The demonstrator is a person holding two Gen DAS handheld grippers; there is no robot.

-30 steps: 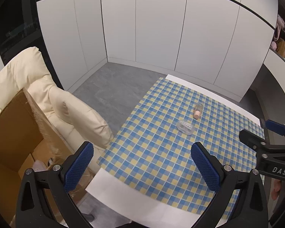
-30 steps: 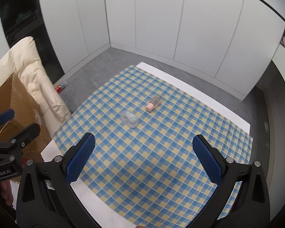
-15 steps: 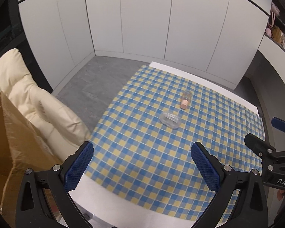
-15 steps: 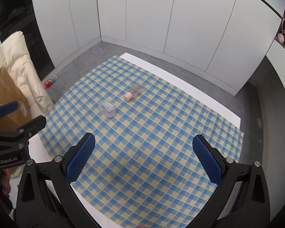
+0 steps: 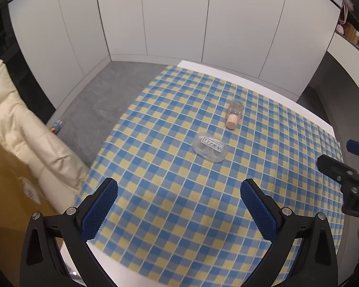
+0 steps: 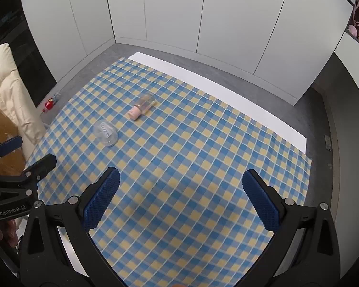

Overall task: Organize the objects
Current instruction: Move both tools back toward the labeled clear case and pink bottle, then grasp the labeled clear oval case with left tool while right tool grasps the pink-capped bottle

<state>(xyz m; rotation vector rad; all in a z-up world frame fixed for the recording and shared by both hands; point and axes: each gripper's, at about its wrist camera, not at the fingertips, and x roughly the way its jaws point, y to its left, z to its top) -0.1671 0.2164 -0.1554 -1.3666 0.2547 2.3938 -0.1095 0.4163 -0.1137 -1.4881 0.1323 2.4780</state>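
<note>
I hold both grippers above the near edge of the checked cloth [image 5: 170,205], neither carrying anything. Left gripper [image 5: 179,205]: jaws wide. Right gripper [image 6: 180,198]: jaws wide. The clear case [image 5: 210,147] lies flat near mid-cloth, ahead of the left gripper and slightly right of its centreline; from the right gripper it sits well off to the left. Its long axis runs crosswise to the left fingers. The bottle [image 5: 234,114] lies on its side just beyond the case, pink cap toward me. My judgement: the left gripper is nearer the case.
</note>
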